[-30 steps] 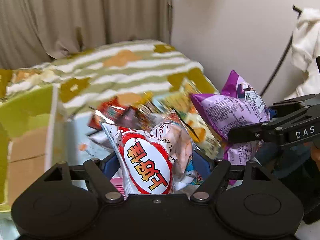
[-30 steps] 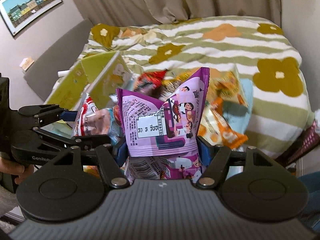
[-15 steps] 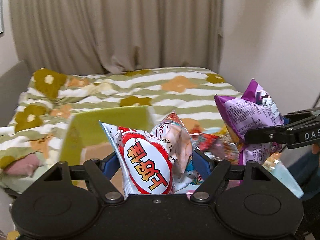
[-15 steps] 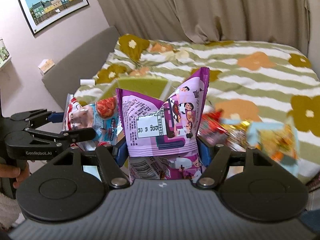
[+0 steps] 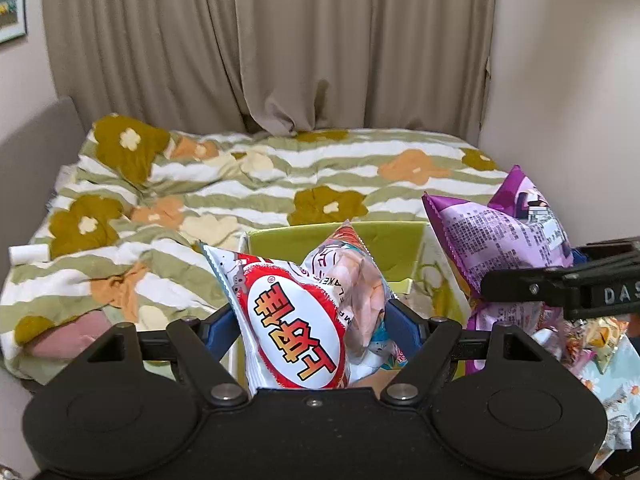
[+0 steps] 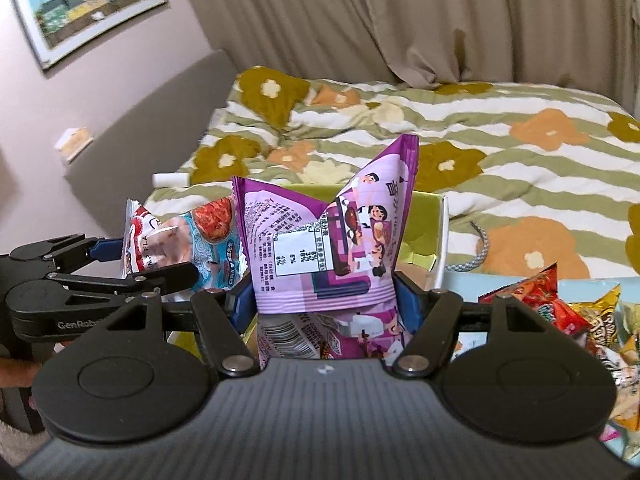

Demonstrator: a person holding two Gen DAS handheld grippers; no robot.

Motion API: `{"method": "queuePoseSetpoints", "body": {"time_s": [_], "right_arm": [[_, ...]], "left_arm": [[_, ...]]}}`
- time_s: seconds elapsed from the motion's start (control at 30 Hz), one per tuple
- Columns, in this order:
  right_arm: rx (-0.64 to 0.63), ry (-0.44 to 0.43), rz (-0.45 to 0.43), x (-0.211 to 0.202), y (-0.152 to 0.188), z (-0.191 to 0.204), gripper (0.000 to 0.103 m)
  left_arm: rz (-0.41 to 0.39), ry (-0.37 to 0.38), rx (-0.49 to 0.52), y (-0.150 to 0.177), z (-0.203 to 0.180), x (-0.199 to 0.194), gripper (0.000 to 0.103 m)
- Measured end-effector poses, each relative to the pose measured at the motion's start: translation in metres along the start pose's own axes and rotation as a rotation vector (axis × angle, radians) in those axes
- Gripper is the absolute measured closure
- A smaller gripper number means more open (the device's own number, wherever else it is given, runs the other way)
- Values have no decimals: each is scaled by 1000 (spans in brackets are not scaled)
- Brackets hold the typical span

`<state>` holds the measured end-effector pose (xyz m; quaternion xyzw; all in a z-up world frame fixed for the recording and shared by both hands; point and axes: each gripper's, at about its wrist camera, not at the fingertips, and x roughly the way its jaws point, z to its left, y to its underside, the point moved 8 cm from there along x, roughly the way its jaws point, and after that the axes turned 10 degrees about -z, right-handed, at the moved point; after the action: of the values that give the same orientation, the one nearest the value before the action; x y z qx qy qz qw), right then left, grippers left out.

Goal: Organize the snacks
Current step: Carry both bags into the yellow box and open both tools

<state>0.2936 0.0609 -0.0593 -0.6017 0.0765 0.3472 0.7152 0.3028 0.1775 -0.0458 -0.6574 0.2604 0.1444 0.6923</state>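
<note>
With the left gripper (image 5: 308,320) clamped on the red-and-white snack bag (image 5: 296,320) at frame centre and the right gripper (image 6: 324,300) clamped on the purple snack bag (image 6: 324,240), each should release only once over the green box (image 5: 384,240) behind them.

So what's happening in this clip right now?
A person is sorting snacks with a handheld gripper in each hand. The left gripper is clamped on a white and red snack bag, the right gripper on a purple snack bag. Both bags are held up in front of an open yellow-green box beside the bed. More snack packets lie to the right.
</note>
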Motion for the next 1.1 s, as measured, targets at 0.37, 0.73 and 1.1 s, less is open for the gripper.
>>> {"method": "queuePoseSetpoints", "body": {"time_s": [0.37,0.73,1.1], "right_arm": [[-2,163,59,63,2,-21,19],[37,133,125,95,13,-32,16],[26,97,148,127,6,-26,13]], "left_arm": [[84,20,22,20,18,102,2],[105,-48,-9,32,35,67,1],[89,-100,-12,31,42,50,1]]}}
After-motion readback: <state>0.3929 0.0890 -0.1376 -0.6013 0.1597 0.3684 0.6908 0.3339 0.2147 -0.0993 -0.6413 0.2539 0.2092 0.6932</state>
